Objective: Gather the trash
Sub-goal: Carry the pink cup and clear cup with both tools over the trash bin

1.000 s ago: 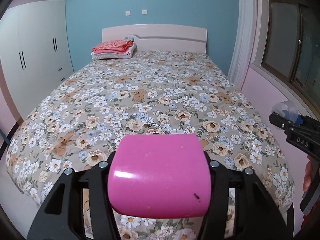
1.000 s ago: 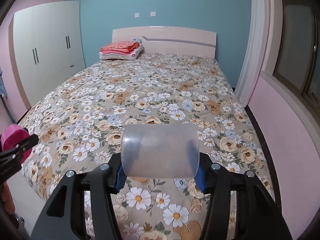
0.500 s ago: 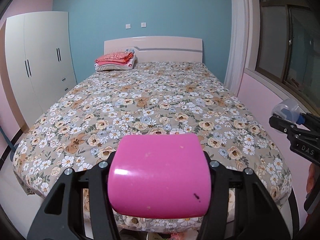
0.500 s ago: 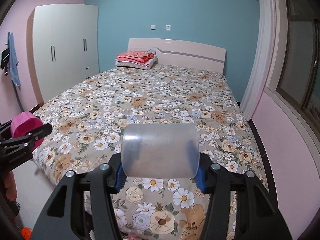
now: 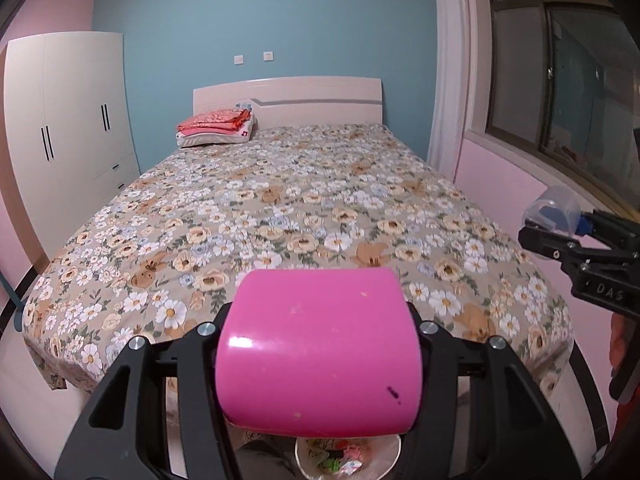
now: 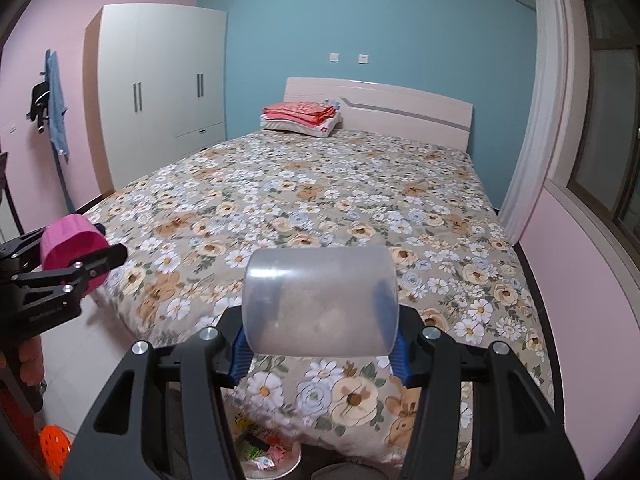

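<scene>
Gripping a glossy pink plastic cup (image 5: 318,350), the left tool (image 5: 318,354) is clamped on the cup's sides, holding it on its side at the foot of the bed with the floral cover (image 5: 280,208). The right tool (image 6: 320,340) is likewise clamped on a frosted translucent plastic cup (image 6: 320,302), its blue pads (image 6: 240,350) pressing against the cup's walls, also at the foot of the bed. Each tool is showing in the other's view, well apart: the pink cup toward the bed's wardrobe side, the translucent cup toward its window side. A round white bin (image 5: 348,454) holding colourful scraps of trash is sitting on the floor below the bed's foot edge, under both cups. A folded red blanket on a pillow (image 5: 218,130) is lying at the headboard end of the bed. A white wardrobe (image 6: 160,92) is standing beside the bed.
</scene>
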The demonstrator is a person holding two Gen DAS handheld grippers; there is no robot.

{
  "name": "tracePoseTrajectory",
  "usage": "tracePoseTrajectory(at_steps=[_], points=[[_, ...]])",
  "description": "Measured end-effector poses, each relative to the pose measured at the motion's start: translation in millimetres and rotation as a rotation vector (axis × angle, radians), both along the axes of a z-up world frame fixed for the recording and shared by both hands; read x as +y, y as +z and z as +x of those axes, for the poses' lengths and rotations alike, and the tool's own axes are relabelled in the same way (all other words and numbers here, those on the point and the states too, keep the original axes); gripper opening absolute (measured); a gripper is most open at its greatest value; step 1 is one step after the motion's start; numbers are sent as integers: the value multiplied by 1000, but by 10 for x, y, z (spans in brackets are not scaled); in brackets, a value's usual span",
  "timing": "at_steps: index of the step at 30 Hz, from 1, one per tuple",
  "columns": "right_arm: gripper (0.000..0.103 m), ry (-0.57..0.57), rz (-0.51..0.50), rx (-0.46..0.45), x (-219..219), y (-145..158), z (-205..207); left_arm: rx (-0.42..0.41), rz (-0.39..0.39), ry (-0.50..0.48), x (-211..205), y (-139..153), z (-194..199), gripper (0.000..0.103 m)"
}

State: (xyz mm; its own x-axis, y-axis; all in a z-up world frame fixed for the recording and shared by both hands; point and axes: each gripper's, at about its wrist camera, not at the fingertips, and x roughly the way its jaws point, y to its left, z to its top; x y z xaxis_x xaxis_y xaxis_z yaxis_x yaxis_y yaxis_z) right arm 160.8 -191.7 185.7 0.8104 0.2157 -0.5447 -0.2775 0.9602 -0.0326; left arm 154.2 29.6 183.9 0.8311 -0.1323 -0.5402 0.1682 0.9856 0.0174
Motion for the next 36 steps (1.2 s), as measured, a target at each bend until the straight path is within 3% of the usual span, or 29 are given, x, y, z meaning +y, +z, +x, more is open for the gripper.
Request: tracePoseTrajectory(at_steps=[14,36], points=[[56,109,-31,91,277,-670,-318,108,68,-29,86,-857,-284,54],[56,179,-93,429,499,-2343,-281,477,171,-121,-197,-2658,-161,54]])
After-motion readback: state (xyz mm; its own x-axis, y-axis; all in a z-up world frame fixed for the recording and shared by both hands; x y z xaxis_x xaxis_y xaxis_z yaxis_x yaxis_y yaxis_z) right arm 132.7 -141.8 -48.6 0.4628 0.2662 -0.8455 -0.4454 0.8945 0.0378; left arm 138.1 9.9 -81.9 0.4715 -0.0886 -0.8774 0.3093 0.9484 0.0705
